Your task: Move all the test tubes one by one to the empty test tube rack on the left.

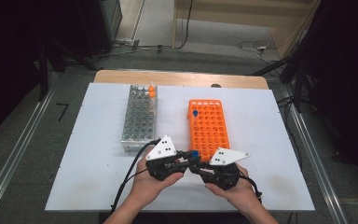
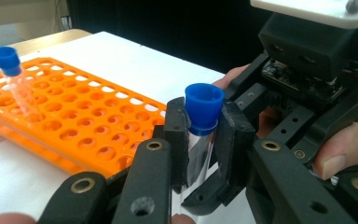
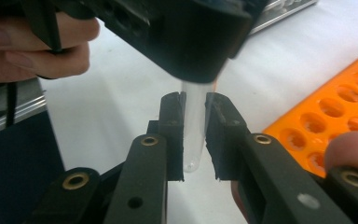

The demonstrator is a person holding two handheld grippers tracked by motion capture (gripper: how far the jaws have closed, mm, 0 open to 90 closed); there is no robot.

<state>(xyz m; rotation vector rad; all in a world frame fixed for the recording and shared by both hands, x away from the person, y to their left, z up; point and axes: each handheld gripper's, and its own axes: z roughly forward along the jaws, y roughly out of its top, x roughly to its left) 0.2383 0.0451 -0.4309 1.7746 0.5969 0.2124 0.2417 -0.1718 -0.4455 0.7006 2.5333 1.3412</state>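
A clear tube with a blue cap [image 1: 195,153] is held upright just off the near end of the orange rack [image 1: 208,128], between both hands. My left gripper [image 2: 200,135] is shut on the tube [image 2: 199,154] right under its blue cap [image 2: 204,105]. My right gripper [image 3: 195,109] is shut on the lower part of the tube [image 3: 193,154], whose rounded tip hangs free below the pads. In the high view the left gripper [image 1: 188,157] and the right gripper [image 1: 196,166] meet tip to tip at the tube.
A second blue-capped tube [image 1: 195,113] stands in the far left corner of the orange rack [image 2: 74,116]. A metal rack [image 1: 140,119] to the left holds orange-capped tubes [image 1: 152,91] at its far end. White table surface [image 1: 270,154] lies around both racks.
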